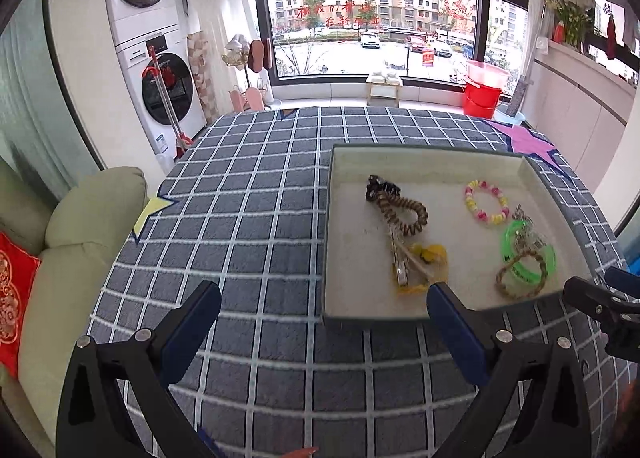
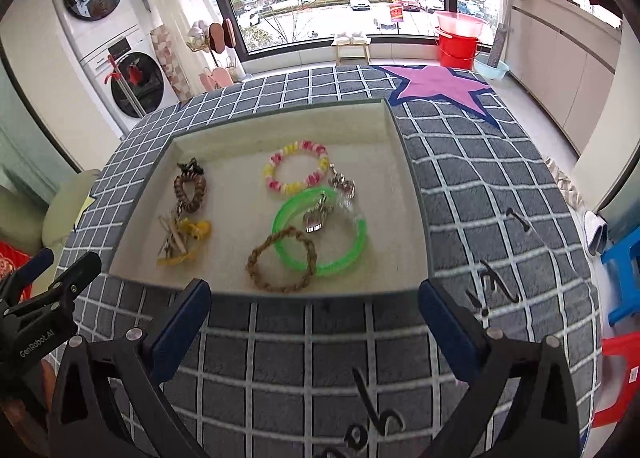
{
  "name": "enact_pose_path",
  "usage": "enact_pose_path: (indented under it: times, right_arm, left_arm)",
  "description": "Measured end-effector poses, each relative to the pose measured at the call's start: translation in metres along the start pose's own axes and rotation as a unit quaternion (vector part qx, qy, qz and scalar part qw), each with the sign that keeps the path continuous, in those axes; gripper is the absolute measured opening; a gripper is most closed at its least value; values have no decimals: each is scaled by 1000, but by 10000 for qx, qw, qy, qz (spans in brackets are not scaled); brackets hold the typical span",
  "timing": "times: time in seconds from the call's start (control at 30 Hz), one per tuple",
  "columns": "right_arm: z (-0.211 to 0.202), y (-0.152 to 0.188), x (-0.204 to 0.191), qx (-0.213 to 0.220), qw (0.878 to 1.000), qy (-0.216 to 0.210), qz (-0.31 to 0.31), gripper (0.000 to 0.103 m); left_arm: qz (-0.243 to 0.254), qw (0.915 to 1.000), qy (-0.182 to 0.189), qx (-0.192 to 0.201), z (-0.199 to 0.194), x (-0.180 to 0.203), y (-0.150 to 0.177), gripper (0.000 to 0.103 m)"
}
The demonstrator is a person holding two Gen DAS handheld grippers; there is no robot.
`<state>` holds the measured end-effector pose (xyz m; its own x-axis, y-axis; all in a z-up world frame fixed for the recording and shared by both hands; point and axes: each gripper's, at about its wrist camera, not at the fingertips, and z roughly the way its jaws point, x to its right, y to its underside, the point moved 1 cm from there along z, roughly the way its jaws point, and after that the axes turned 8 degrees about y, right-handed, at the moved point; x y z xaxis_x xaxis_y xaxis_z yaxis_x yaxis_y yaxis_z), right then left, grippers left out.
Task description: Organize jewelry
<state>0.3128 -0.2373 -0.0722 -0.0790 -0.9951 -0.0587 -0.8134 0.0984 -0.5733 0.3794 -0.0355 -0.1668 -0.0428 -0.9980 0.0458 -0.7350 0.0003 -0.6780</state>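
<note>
A shallow white tray (image 1: pixel 404 164) (image 2: pixel 280 122) lies on the checked cloth and holds the jewelry. In it are a pink-and-yellow bead bracelet (image 1: pixel 486 203) (image 2: pixel 297 173), a green bangle (image 1: pixel 532 254) (image 2: pixel 320 232), a braided rope ring (image 1: pixel 520 274) (image 2: pixel 280 260), silver charms (image 2: pixel 342 184), a brown coil hair tie with a black clip (image 1: pixel 396 210) (image 2: pixel 190 188), and a yellow hair clip (image 1: pixel 420 262) (image 2: pixel 184 236). My left gripper (image 1: pixel 324 298) hangs open above the cloth at the tray's near left corner. My right gripper (image 2: pixel 314 298) is open at the tray's near edge. Both hold nothing.
The grey checked cloth (image 1: pixel 248 194) with a pink star (image 2: pixel 436 86) covers the table. A pale sofa with a red cushion (image 1: pixel 12 290) sits left. Stacked washing machines (image 1: pixel 148 38), a red bucket (image 1: pixel 482 94) and a blue stool (image 2: pixel 624 278) stand around.
</note>
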Motion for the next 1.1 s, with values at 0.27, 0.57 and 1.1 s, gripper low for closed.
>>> enact_pose_path:
  times: [0.27,0.57,1.1]
  right_arm:
    - [-28,29,-2,340,9992,207,-80,103]
    - [-65,60,-11,804,9961,327,-172,103]
    - [-114,90,-18,1405,9883,544,-237,103]
  left_arm:
    - [-54,9998,129,126,-14,-2,41,103]
    - [315,9981,88,514,-78,10,64,103]
    - [303,9957,129,865,-147,16,55,103]
